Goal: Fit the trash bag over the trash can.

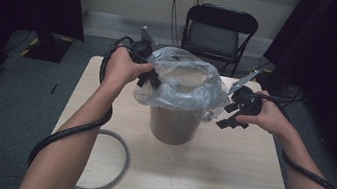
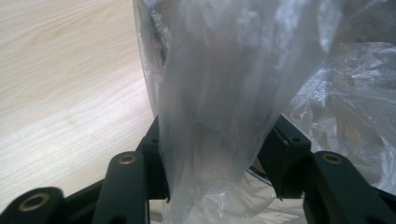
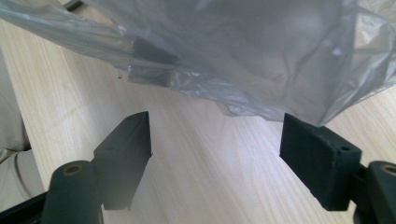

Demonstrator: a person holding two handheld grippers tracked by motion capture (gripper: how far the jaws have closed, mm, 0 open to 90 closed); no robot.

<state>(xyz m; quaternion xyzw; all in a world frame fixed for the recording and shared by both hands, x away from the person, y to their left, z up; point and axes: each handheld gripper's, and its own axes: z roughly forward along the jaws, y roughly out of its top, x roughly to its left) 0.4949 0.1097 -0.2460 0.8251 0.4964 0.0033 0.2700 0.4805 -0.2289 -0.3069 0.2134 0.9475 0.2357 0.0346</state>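
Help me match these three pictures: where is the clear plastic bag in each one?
High view: the plastic bag drapes over the bin at table centre.
Left gripper view: it hangs between the jaws, centre and right.
Right gripper view: it spans the top, above the open jaws.
Shared landmark: the pale wooden table.

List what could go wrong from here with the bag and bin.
1. The left tongs have a fold of the thin clear plastic bag between their jaws; a hard pull might tear it.
2. The right tongs stand open below the bag's edge, so that side may slip off the rim.
3. One-sided pulling could tip the small brown bin.
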